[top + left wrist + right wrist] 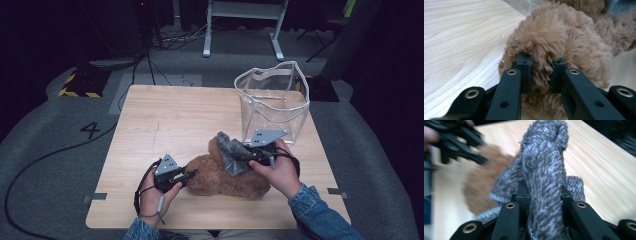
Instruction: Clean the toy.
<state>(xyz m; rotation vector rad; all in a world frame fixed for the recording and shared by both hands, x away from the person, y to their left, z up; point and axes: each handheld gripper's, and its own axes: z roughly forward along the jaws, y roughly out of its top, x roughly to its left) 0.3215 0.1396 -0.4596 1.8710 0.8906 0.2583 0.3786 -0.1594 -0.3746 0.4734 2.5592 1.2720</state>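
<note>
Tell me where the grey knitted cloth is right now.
The grey knitted cloth is clamped in the right gripper, on the right end of the brown plush toy, in front of the clear bag in the high view.

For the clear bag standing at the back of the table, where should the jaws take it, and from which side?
Probably the clear bag's white-trimmed top rim, coming down from above at the near edge. It stands upright with its mouth open, so the rim is a thin free edge the jaws could straddle; the smooth walls look too wide to span. The brown plush lies just in front, so a low approach seems crowded.
</note>
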